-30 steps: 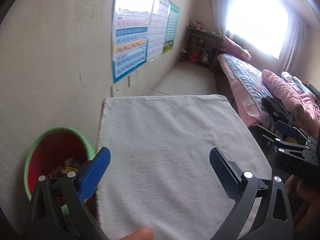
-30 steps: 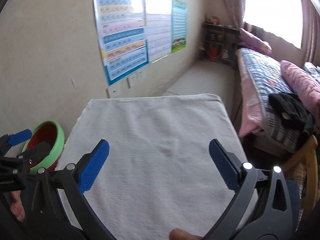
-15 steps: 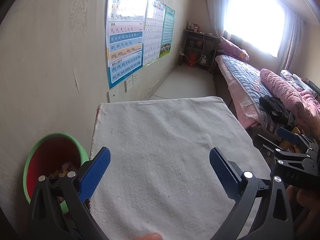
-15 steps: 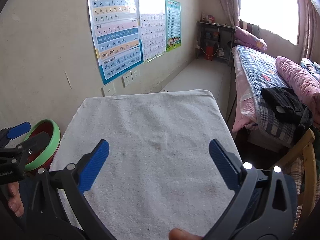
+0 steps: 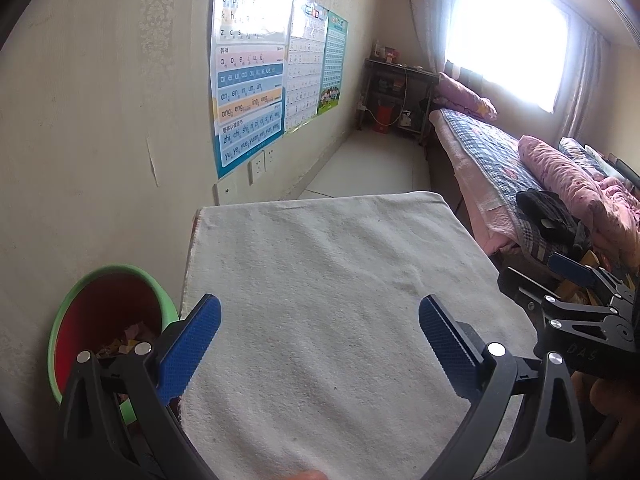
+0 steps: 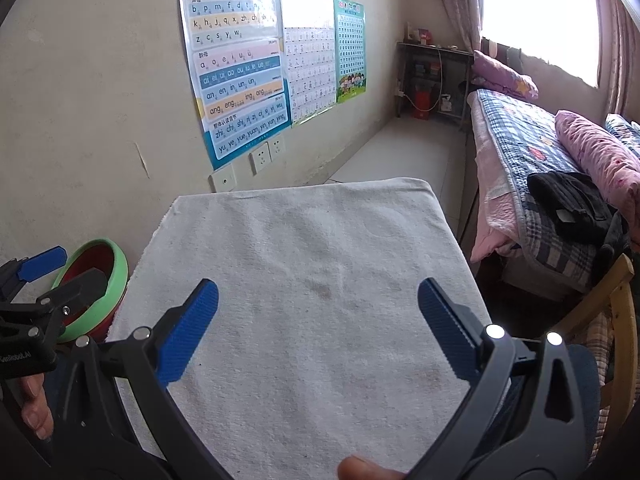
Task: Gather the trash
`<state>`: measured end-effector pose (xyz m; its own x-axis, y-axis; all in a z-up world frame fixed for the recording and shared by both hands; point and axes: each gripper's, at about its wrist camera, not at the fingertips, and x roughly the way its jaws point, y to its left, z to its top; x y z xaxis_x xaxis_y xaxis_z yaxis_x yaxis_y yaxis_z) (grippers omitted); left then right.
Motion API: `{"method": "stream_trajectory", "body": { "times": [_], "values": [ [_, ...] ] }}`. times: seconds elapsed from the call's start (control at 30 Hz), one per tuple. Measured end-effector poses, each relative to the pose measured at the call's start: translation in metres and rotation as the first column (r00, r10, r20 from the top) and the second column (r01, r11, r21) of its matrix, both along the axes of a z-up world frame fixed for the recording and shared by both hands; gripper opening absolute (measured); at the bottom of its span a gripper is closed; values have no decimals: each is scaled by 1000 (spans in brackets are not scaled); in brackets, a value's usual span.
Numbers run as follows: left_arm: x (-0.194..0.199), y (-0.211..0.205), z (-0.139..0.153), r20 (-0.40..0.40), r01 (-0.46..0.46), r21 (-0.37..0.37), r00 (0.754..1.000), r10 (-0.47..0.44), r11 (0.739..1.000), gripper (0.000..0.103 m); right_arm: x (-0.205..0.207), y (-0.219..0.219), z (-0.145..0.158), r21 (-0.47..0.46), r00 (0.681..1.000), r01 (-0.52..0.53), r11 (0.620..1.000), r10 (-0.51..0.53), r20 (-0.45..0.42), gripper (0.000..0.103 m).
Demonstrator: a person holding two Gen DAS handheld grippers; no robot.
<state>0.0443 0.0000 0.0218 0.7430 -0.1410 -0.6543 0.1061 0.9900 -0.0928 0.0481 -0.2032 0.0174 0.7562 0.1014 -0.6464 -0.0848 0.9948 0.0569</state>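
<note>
Left wrist view: Your left hand-held gripper has its jaws spread wide with nothing between them, held above the cloth-covered worktop. No loose trash shows on the cloth in this view. The waste bin, green-rimmed with a red interior, stands on the floor against the wall, just beside the worktop's left edge and to the lower left of this gripper. Scraps of trash already lie at its bottom. The right hand-held gripper appears at the right edge of this view, off the worktop's right side.

Right wrist view: Your right hand-held gripper is likewise spread wide and empty, over the near half of the worktop. Only faint stains mark the cloth; no item for pickup can be made out. The waste bin lies far to the left, beyond the worktop's left edge, partly hidden by the left hand-held gripper, which stands between you and the bin.

Judgement: the left arm is the nearer one to the bin; any drop belongs to it. With no trash visible on the worktop, collection here appears complete.
</note>
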Motion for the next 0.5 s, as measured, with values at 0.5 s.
{"method": "stream_trajectory", "body": {
  "times": [0.5],
  "values": [
    [-5, 0, 1, 8, 0, -12, 1000, 0, 1000, 95, -2, 0, 0, -9, 1000, 10, 1000, -11, -5, 98]
  ]
}}
